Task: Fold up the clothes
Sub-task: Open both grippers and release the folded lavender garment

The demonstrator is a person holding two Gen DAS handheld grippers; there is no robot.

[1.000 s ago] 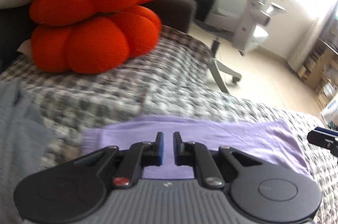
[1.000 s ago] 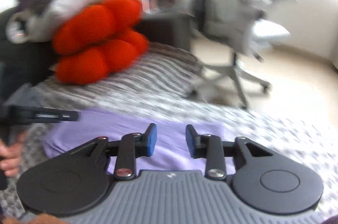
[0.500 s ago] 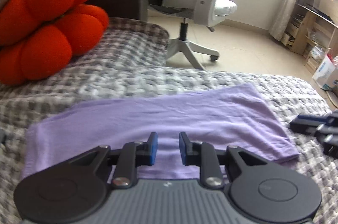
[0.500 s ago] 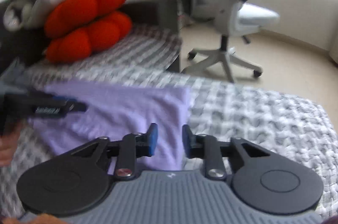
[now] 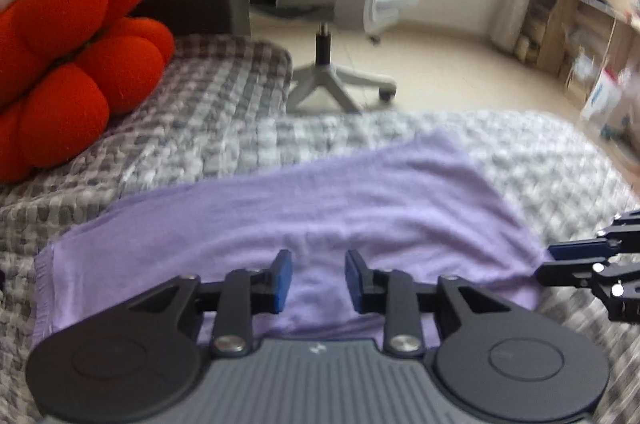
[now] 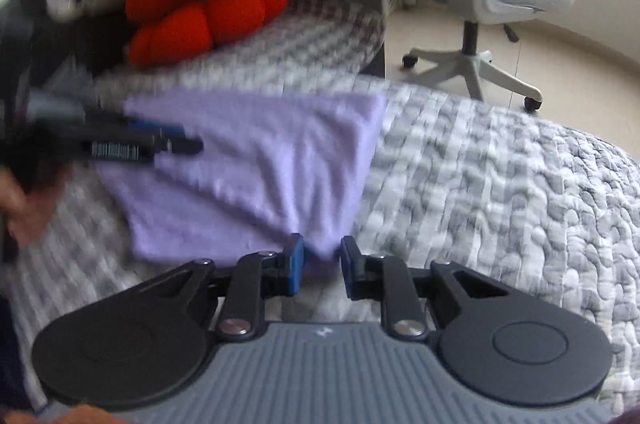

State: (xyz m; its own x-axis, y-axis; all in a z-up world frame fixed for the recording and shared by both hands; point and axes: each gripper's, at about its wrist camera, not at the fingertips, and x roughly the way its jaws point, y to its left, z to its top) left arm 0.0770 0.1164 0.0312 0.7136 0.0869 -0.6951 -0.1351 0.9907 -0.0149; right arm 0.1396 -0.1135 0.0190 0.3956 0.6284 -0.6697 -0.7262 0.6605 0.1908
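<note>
Purple cloth (image 5: 320,216) lies flat on a bed with a grey and white checked blanket (image 5: 224,143). It is a soft piece of clothing, spread out long and smooth.

The left gripper (image 5: 318,282) hangs over the near edge of the cloth. Its blue fingertips (image 5: 282,280) have a gap between them, and the jaws are opening. Only flat cloth shows in the gap, and the tips do not pinch it.

The right gripper (image 6: 320,266) is at the near corner of the cloth. Its blue tips stand a little apart, with the corner of the cloth poking in between them. It is too blurry to tell if the tips press on the cloth.

In the right view, a hand (image 6: 28,207) shows at the left edge, by the left gripper.

A big orange-red cushion (image 5: 68,63) sits at the far end of the bed. A white desk chair (image 5: 360,3) stands on the pale floor past the bed.
</note>
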